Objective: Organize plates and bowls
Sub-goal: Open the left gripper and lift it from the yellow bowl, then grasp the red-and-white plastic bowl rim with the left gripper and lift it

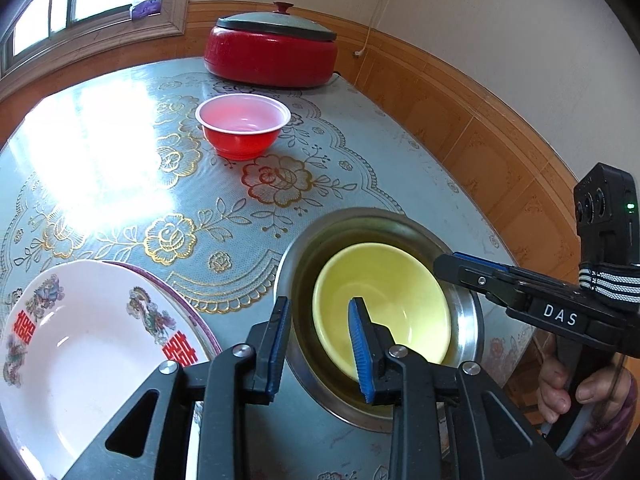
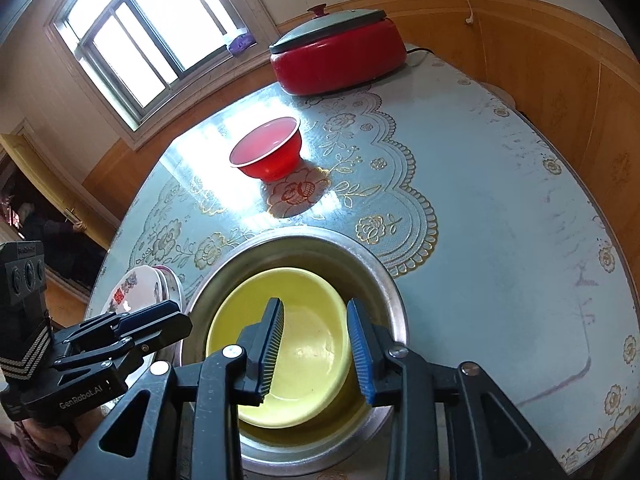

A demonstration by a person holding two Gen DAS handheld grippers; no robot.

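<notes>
A yellow bowl (image 1: 392,292) (image 2: 312,364) sits nested inside a larger steel bowl (image 1: 360,216) (image 2: 304,236) near the table's front edge. My left gripper (image 1: 319,302) is open, and the steel bowl's left rim runs through the gap between its blue pads. My right gripper (image 2: 314,303) is also open. One of its pads is inside the yellow bowl and the other is just outside that bowl's right wall. Each gripper shows from the side in the other's view: the right gripper (image 1: 444,266) and the left gripper (image 2: 176,320). A red bowl (image 1: 244,128) (image 2: 268,152) stands alone mid-table.
A white patterned plate (image 1: 88,340) (image 2: 132,288) lies on a purple-rimmed plate (image 1: 192,312) at the front left. A red lidded electric pot (image 1: 272,52) (image 2: 340,56) stands at the back by the wall. A person's hand (image 1: 560,388) holds the right gripper.
</notes>
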